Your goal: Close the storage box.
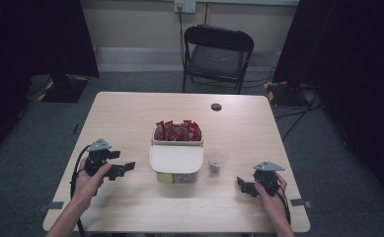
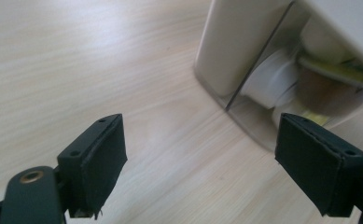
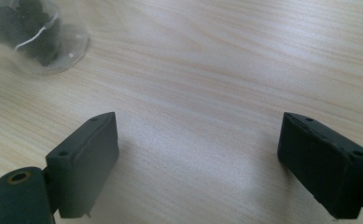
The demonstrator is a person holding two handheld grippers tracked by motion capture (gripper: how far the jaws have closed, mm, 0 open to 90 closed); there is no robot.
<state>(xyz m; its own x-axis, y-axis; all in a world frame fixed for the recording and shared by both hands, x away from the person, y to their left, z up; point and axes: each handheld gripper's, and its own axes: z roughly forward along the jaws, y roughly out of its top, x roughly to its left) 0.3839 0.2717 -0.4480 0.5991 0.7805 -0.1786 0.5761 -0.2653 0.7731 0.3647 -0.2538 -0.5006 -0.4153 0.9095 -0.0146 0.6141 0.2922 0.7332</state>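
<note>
Your left gripper sits at the near left of the table, jaws spread wide and grasping nothing, aimed right toward the cream organizer box in the middle. In the left gripper view that box looms just beyond your jaws at the upper right, apart from them, its clear front wall showing blurred items inside (too blurred to name). The box's far compartment holds a heap of red sachets.

Your right gripper rests at the near right, jaws likewise released and empty, pointing left. Between it and the box stands a small clear cup with dark pieces in it, just beside the box's right wall; the right gripper view catches the cup at its upper left, well apart from your jaws.

A black folding chair stands beyond the far edge.
</note>
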